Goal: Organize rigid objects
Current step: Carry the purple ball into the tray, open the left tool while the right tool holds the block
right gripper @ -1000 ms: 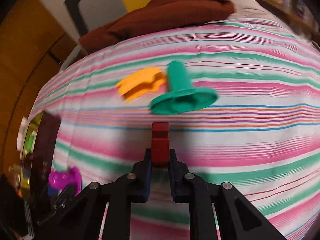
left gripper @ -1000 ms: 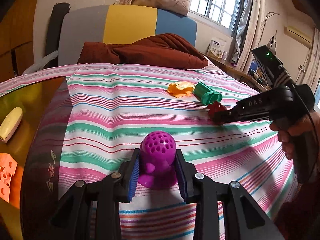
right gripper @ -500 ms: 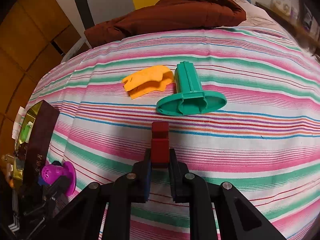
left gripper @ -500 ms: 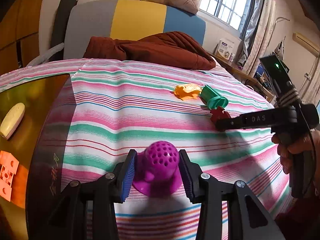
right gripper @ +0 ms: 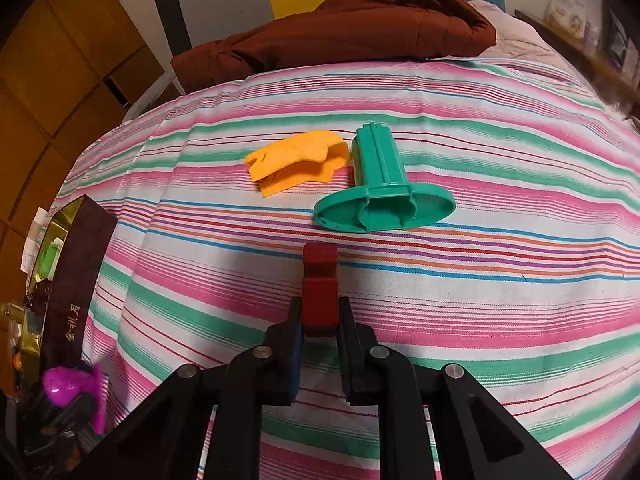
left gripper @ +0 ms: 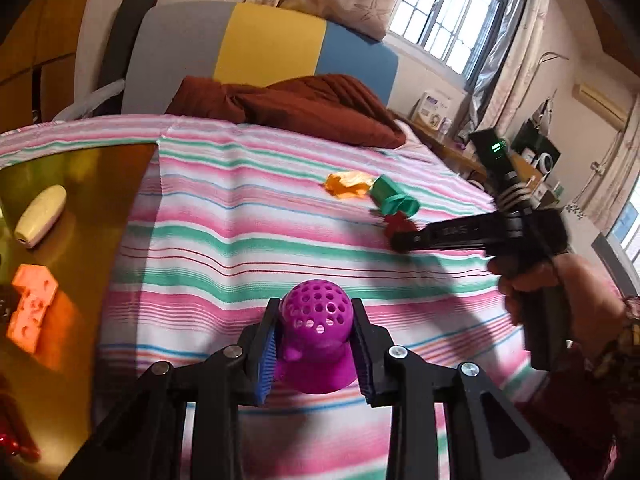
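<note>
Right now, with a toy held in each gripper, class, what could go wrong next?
1. The left gripper squeezes the rounded purple toy at its dome; it may slip or twist out on the way to the gold tray.
2. The right gripper pinches only the near end of the red block; it could pivot and drop.
3. The green piece and orange piece lie just ahead of the block, so a forward move could knock them.

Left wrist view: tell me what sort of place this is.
Most likely a bedroom in a home: a bed under a striped sheet, a padded headboard with a brown quilt against it, and a curtained window.
</note>
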The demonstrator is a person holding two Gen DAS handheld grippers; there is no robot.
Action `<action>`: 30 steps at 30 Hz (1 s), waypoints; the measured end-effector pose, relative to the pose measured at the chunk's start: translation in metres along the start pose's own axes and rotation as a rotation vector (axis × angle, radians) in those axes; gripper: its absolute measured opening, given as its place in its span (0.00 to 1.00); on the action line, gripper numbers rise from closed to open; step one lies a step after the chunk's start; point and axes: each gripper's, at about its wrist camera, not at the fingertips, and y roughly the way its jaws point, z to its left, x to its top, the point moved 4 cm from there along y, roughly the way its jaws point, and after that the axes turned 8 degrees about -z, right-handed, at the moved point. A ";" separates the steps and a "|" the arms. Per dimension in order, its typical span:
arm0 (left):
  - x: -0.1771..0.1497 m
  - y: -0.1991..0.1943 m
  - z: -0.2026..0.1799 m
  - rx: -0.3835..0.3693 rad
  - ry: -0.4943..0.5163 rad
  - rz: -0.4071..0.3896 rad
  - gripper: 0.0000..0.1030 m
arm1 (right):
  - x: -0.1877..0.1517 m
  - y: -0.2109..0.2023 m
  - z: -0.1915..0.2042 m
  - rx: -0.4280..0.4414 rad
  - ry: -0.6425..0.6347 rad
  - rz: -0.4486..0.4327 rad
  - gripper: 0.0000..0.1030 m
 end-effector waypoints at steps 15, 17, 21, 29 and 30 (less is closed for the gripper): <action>0.020 -0.092 0.030 0.013 -0.036 -0.158 0.31 | -0.001 0.001 0.006 -0.030 -0.057 -0.017 0.15; 0.021 -0.103 0.041 0.034 -0.053 -0.180 0.31 | -0.001 0.000 0.006 -0.033 -0.060 -0.018 0.15; 0.018 -0.117 0.066 0.083 -0.096 -0.200 0.31 | -0.002 0.000 0.007 -0.043 -0.070 -0.019 0.15; -0.002 -0.124 0.113 0.187 -0.168 -0.172 0.31 | -0.002 -0.001 0.010 -0.060 -0.100 -0.024 0.15; -0.004 -0.124 0.116 0.193 -0.172 -0.169 0.31 | -0.002 0.000 0.010 -0.058 -0.097 -0.024 0.15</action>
